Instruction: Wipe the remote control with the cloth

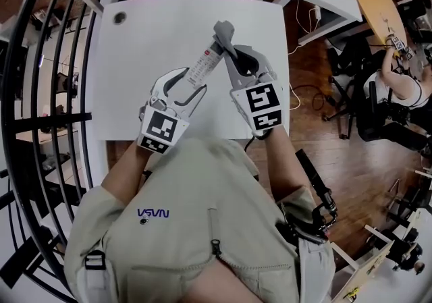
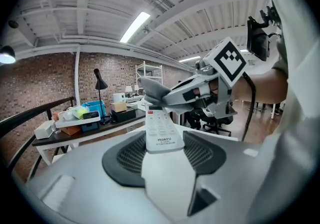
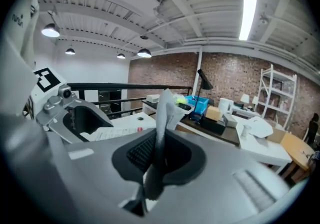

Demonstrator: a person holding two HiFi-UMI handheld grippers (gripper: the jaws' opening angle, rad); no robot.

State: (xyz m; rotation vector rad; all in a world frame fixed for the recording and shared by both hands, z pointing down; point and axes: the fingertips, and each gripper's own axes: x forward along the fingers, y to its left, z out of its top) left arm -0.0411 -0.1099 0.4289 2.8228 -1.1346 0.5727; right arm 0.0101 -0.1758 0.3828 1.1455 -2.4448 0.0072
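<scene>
White remote control (image 2: 160, 130) gripped in left gripper (image 1: 194, 81); grey cloth (image 3: 163, 111) pinched in right gripper (image 1: 227, 40), seemingly at remote's far end.

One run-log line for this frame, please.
left gripper: shut on remote control | right gripper: shut on cloth | cloth: on remote control's far end | place: over white table

Light: long white fluorescent ceiling tube (image 3: 247, 17) and round pendant lamps (image 3: 51, 30) are shining down brightly.
Glare: white rectangular tabletop (image 1: 155, 45) is washing out.
Edges: fisheye is bending, darkening corners.
Focus: right gripper (image 3: 159, 143) is blurring close up.
</scene>
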